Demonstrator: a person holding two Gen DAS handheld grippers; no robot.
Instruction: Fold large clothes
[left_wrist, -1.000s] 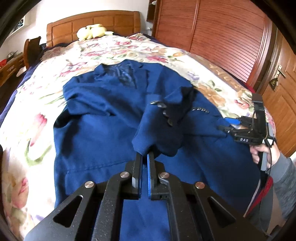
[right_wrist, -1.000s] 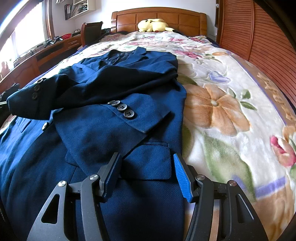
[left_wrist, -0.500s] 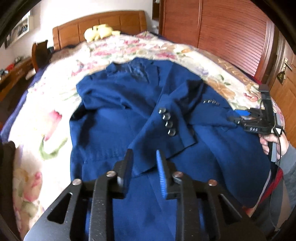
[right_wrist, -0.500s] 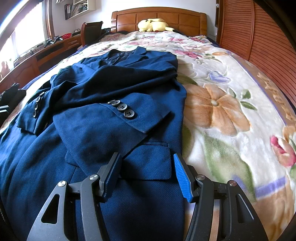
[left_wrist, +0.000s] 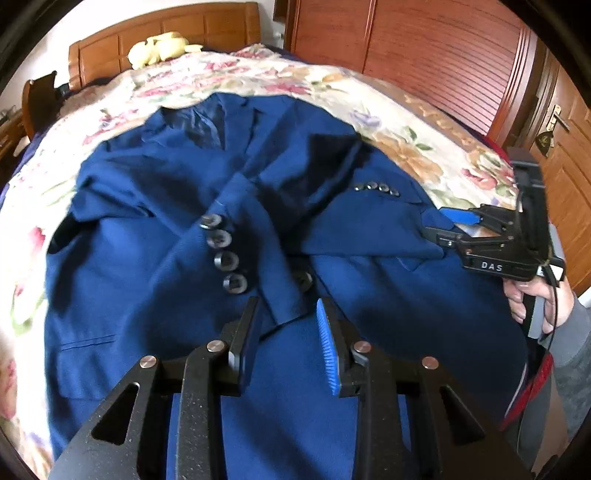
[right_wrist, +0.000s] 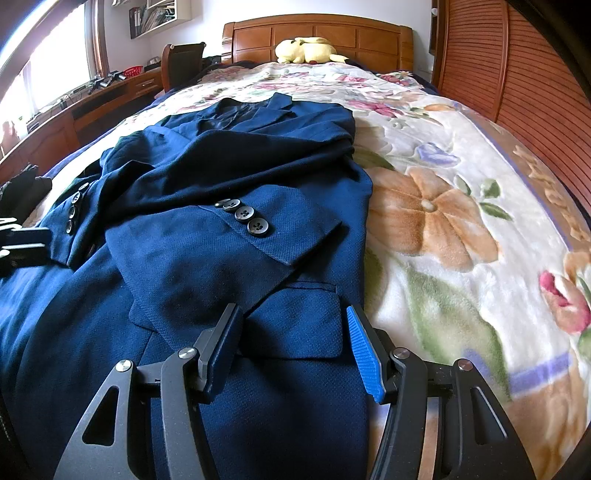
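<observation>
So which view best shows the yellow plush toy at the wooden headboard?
The right wrist view: the yellow plush toy sits sharp and centred against the wooden headboard. In the left wrist view it is smaller, blurred and pushed toward the upper edge.

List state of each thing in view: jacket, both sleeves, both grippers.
blue jacket: spread flat on the bed, front up.
left sleeve: folded across the chest, released.
right sleeve: folded across the front, lying free.
left gripper: jaws opening, nothing pinched.
right gripper: open, over the pocket flap, empty.
</observation>
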